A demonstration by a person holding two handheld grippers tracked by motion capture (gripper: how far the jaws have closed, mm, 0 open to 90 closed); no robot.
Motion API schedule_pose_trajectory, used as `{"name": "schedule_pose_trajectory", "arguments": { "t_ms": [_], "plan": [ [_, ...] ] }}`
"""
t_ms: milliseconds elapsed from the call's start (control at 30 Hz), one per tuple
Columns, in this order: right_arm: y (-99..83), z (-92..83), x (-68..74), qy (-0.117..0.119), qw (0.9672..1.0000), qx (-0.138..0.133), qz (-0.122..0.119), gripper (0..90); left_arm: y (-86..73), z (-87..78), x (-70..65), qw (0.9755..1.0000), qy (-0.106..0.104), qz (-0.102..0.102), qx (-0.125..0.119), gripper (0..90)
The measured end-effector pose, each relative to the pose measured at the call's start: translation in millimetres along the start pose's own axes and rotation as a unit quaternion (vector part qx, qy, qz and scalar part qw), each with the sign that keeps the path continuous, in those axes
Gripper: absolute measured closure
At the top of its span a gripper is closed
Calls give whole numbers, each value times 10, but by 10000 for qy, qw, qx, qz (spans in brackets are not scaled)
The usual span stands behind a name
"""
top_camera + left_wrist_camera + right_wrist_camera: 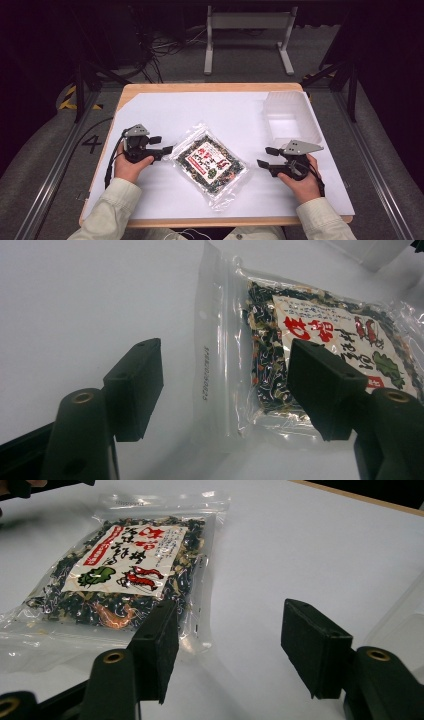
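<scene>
Seaweed snack bag (209, 163) lies flat on the white sheet (165, 120) covering the counter. Left gripper (161, 145) sits at its left corner, fingers (135, 385) apart with the clear sealed edge between them, unpressed. Right gripper (267, 157) waits near its right side, fingers (314, 647) apart, empty.

Floor (60, 150) at abt 9 o'clock of the table carries a painted "4" (92, 144). Clear food bag (210, 162) has a white label (332, 337) w/ red Japanese characters, not legible; small print code along its sealed edge, too blurred.
</scene>
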State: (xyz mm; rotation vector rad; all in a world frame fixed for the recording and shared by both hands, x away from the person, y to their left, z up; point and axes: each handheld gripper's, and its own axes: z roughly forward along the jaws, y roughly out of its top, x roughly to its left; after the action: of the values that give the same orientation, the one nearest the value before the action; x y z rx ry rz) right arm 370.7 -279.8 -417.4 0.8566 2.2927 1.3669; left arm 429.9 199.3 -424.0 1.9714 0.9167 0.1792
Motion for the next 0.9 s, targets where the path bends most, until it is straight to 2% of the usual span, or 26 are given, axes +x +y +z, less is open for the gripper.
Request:
{"name": "schedule_pose_trajectory", "arguments": {
  "t_ms": [67,133,467,533,633,900],
  "plan": [
    [-8,-8,-2,-8,10000,4,-5,402,-6,39,13,10000,-2,80,48,327],
    [-15,-14,0,-10,10000,11,-2,401,-21,81,13,9997,-166,-13,181,381],
    [-22,-8,11,-8,10000,43,-19,396,-63,186,47,9985,-296,-187,410,388],
    [-25,-8,13,-23,10000,61,-37,396,-76,201,76,9975,-441,-349,425,400],
    [-26,-11,11,-33,10000,53,-39,393,-90,215,96,9966,-489,-435,498,422],
    [-32,-7,9,-18,10000,46,-22,384,-118,247,136,9950,-591,-492,630,437]
  ]
}}
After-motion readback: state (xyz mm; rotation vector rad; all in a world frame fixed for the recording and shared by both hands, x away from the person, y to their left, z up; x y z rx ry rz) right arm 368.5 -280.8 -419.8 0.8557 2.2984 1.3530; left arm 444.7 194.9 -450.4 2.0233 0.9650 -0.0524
